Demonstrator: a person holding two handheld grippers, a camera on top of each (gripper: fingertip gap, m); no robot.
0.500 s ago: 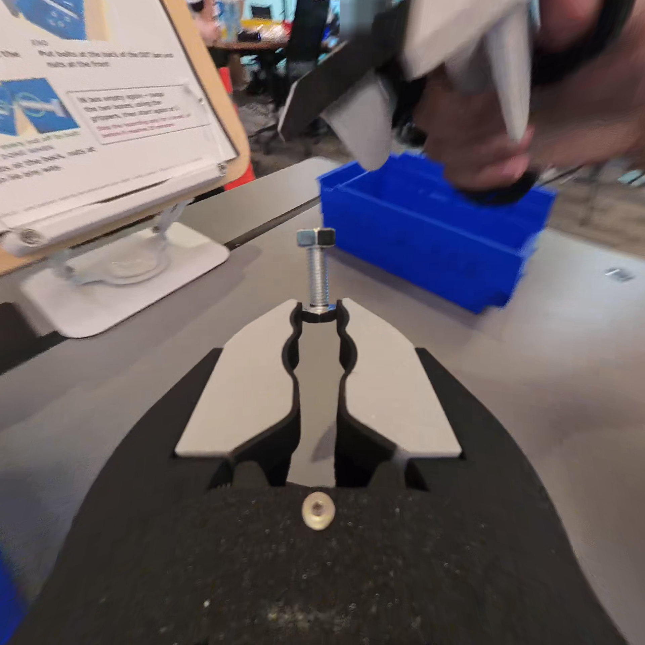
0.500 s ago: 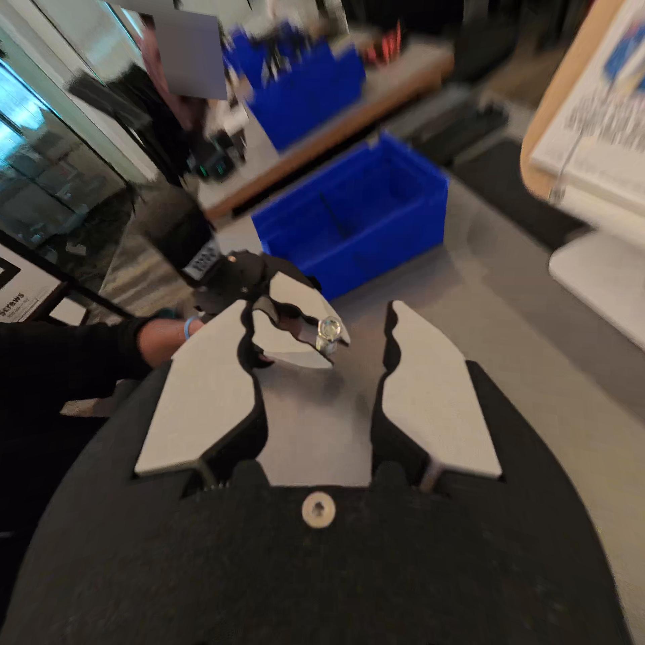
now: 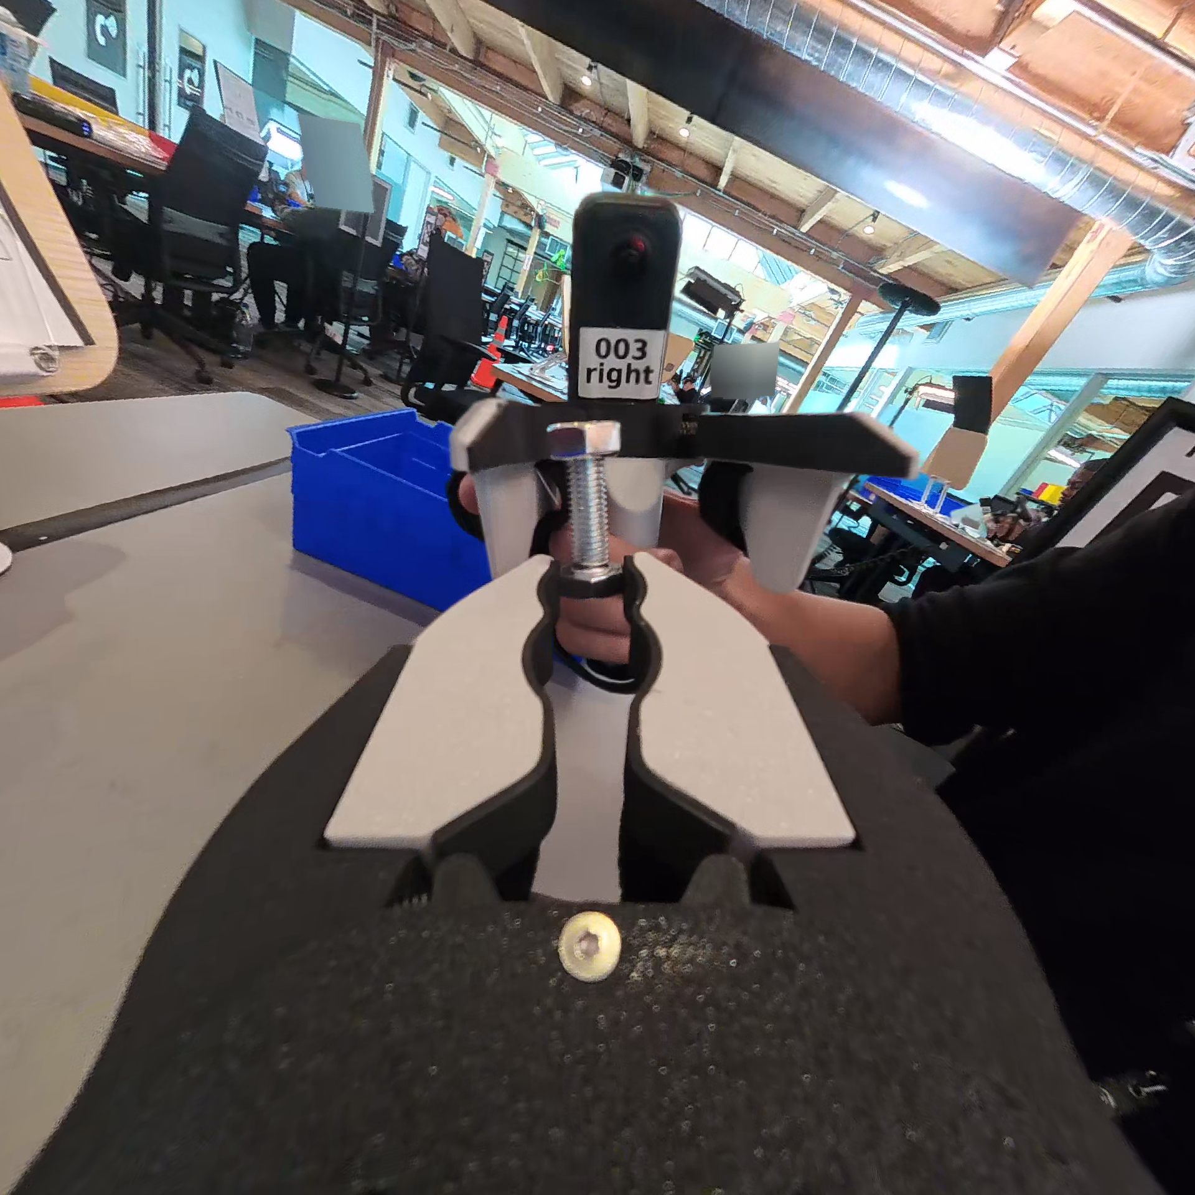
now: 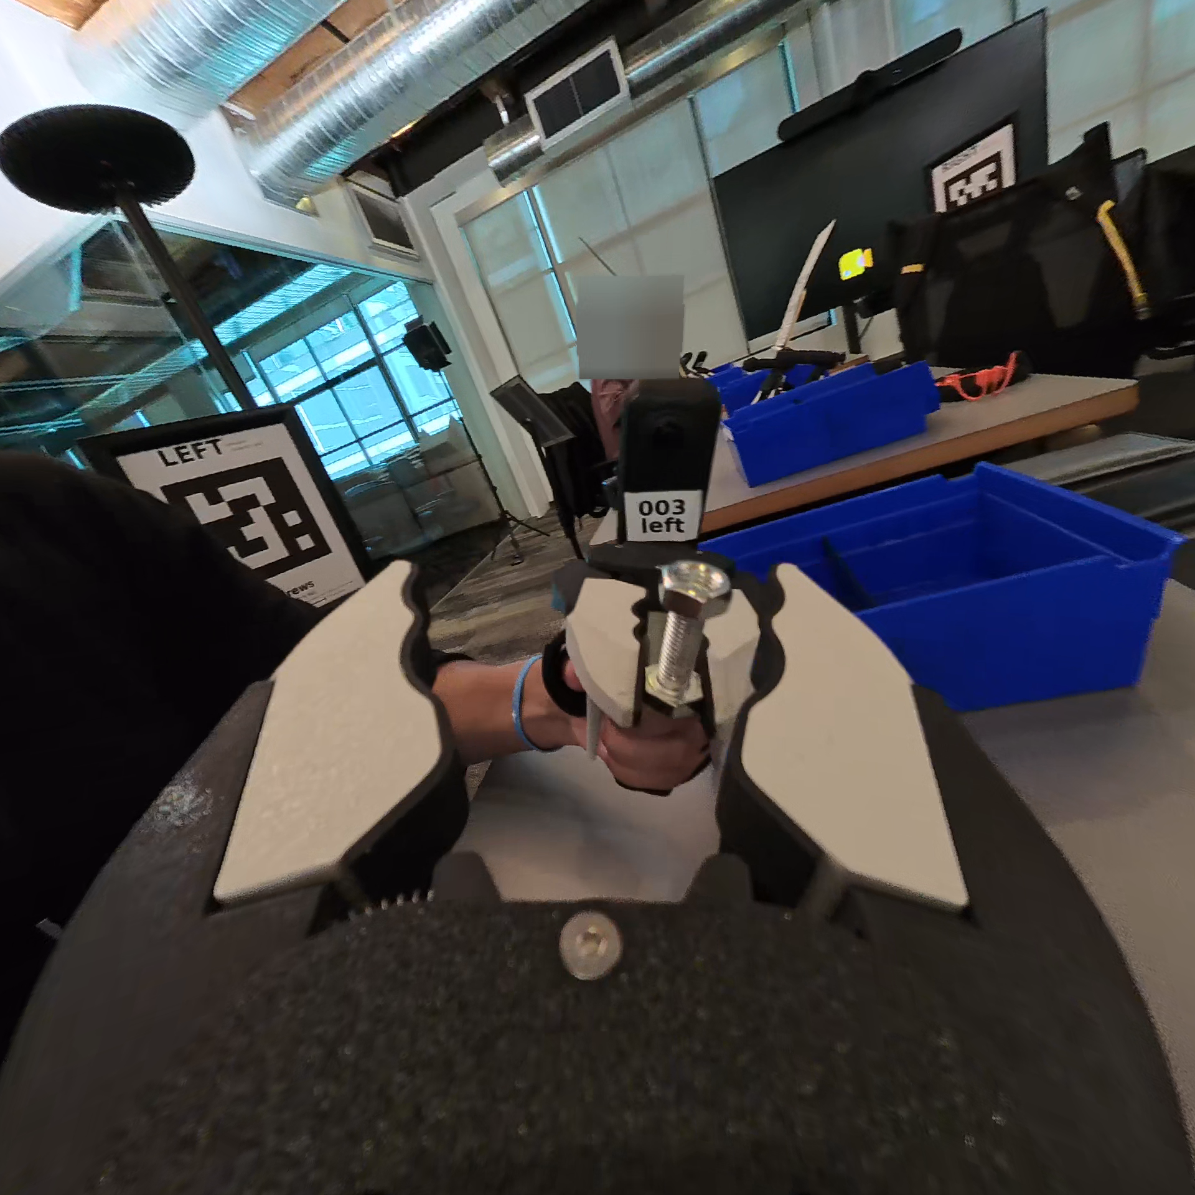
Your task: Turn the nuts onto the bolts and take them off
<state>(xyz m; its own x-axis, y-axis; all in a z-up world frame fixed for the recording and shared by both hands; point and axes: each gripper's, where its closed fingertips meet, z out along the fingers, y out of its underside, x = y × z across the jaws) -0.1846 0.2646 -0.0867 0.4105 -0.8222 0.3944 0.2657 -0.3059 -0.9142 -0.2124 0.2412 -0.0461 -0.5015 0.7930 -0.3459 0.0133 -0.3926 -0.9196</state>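
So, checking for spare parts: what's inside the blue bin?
The blue bin shows a divider and bare blue floor, with no nuts or bolts visible. Its near wall hides the front strip of floor.

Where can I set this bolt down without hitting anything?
Bare grey table lies left of the left gripper, before the blue bin. The bin's compartments also look empty. It is crowded straight ahead: the open right gripper faces the bolt closely.
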